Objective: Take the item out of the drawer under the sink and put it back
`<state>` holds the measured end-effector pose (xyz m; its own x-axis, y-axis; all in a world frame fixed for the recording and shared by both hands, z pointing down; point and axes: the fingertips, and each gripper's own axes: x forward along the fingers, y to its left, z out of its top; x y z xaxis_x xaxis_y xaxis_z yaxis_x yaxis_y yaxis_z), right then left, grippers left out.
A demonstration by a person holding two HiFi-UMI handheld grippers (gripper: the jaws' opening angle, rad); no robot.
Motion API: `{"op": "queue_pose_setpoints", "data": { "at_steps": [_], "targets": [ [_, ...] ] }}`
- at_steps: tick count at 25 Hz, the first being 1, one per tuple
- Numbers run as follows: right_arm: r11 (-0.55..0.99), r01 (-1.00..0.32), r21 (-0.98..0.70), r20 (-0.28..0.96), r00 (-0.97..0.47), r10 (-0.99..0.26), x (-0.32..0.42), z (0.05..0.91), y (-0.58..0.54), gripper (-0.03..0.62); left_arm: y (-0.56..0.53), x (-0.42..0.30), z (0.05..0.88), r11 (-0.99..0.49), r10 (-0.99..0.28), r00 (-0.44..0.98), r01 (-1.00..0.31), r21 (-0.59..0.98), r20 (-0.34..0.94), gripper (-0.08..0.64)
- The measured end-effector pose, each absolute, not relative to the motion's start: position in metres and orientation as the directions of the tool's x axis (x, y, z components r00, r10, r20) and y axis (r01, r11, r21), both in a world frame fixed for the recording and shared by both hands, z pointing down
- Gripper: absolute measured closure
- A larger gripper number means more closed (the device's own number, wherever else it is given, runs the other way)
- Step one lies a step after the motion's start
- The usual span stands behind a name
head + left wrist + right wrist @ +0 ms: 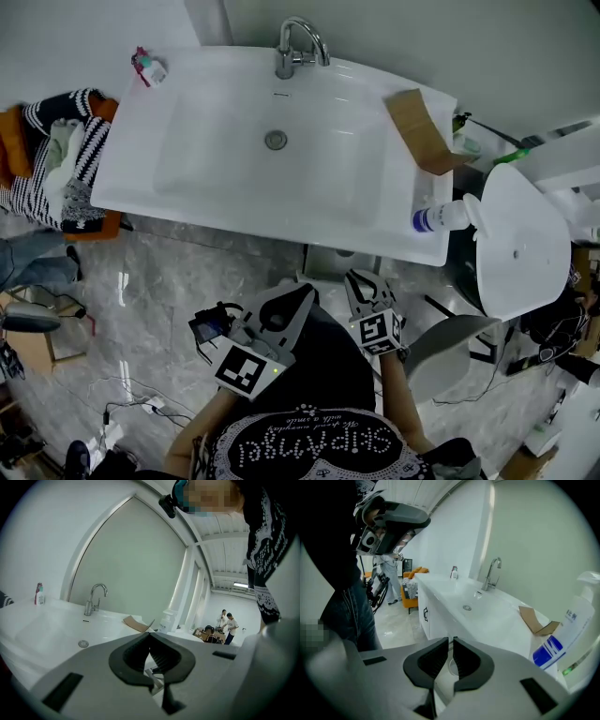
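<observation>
Both your tongs are pinched shut and empty, left tongs (pixel 150 637) and right tongs (pixel 451 644), so you'll just bump the dark handle (pixel 425 614) unless you open up first. Watch the bottle (pixel 441 217) at the sink (pixel 141 178) corner, it's an easy elbow knock. The item's out of sight, presumably inside the drawer. From the head view, the drawer front is hidden under the basin.

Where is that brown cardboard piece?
In the head view, the cardboard lies on the right rim of the sink, behind the blue-labelled bottle and right of the tap.
</observation>
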<state>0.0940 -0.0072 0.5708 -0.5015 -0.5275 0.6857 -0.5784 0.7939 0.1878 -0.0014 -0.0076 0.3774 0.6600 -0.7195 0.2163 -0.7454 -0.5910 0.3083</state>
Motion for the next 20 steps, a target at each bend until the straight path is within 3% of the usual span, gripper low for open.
{"op": "queue_pose_setpoints", "data": {
  "at_steps": [12, 20],
  "targets": [
    [0.844, -0.486, 0.227, 0.769, -0.443, -0.461, 0.109, 0.615, -0.011, 0.529, 0.001, 0.010, 0.379, -0.561, -0.735, 0.633, -0.769, 0.306, 0.243, 0.557],
    [0.908, -0.322, 0.268, 0.854, -0.357, -0.378, 0.121, 0.670, -0.015, 0.529, 0.004, 0.031, 0.379, -0.541, -0.749, 0.618, -0.779, 0.318, 0.239, 0.557]
  ]
}}
